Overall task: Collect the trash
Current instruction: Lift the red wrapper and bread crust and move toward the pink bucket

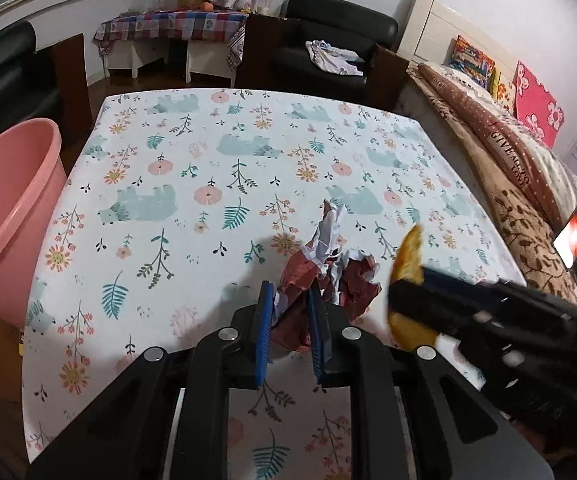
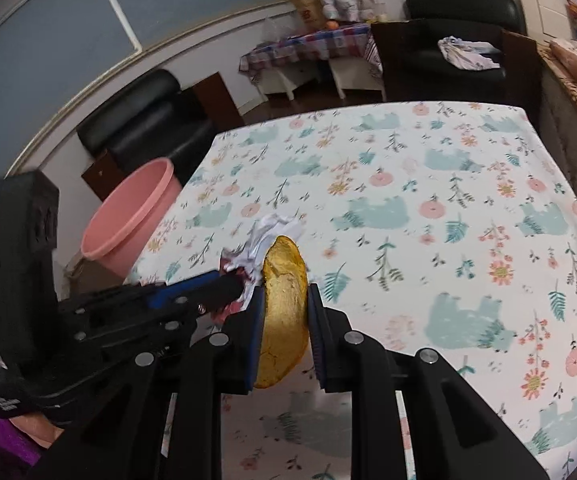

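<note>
Two loads already clamped: crumpled paper (image 1: 324,276) pinched in the left gripper (image 1: 290,300), orange peel (image 2: 284,312) upright in the right gripper (image 2: 286,308), both over the table (image 1: 208,152), pink bucket (image 1: 12,208) at far left, nearer the left gripper.

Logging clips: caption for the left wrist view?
Left gripper clamps crumpled paper above floral table; right gripper holds peel; pink bin left.
</note>
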Tool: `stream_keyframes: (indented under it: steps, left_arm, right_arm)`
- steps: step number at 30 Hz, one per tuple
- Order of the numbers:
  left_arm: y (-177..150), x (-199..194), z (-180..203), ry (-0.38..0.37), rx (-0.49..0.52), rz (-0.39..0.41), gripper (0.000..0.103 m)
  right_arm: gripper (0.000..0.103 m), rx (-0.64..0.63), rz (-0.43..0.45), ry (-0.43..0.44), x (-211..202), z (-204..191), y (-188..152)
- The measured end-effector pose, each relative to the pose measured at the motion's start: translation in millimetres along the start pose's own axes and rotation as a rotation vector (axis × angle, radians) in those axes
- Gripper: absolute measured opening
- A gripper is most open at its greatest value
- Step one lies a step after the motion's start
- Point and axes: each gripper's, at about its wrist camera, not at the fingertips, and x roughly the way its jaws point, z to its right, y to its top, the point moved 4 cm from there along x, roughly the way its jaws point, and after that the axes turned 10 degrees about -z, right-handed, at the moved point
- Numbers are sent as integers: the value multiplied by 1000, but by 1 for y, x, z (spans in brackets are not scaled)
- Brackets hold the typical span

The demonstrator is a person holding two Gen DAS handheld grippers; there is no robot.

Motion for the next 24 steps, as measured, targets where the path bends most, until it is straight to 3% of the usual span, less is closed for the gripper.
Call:
stream_keyframes:
  steps: [6, 9, 20, 24]
  left_arm:
    - [-6, -12, 3, -58, -2, 17, 17]
    - [-6, -18, 1, -80, -22, 28, 17]
    - [-3, -38, -7, -1, -33, 112, 17]
    - [1, -49, -18, 63, -62, 153, 17]
  right_arm:
    - [21, 26, -37, -73, 14, 9, -4]
    - [21, 62, -55, -69, 19, 20, -8]
    - [21, 45, -14, -68, 6, 13, -11]
    - [21, 39, -12, -74, 6, 10, -10]
